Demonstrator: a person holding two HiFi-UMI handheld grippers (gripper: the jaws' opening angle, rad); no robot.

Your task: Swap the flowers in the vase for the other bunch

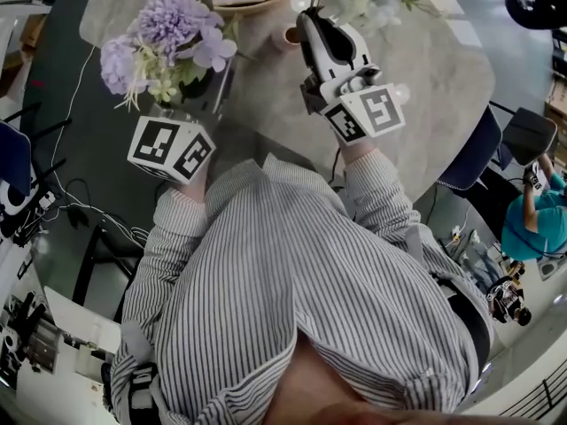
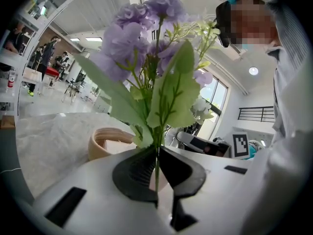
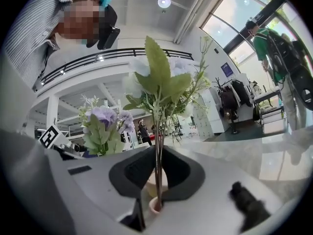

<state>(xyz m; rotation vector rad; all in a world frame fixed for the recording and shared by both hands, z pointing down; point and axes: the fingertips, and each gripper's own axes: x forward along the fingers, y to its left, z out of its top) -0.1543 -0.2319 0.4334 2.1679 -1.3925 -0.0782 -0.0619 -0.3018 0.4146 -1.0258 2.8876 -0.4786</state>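
Grey stone tabletop (round-cornered), dark floor

This is an open-plan robotics lab in a tall hall. High above the fingers of the right gripper a railed mezzanine runs under a round ceiling light. Up to their right stand tall windows. Far beyond the fingers of the left gripper, to their left, people stand among chairs. In the head view, well behind both pairs of fingers, loose cables trail over the dark floor beside a bench of equipment.
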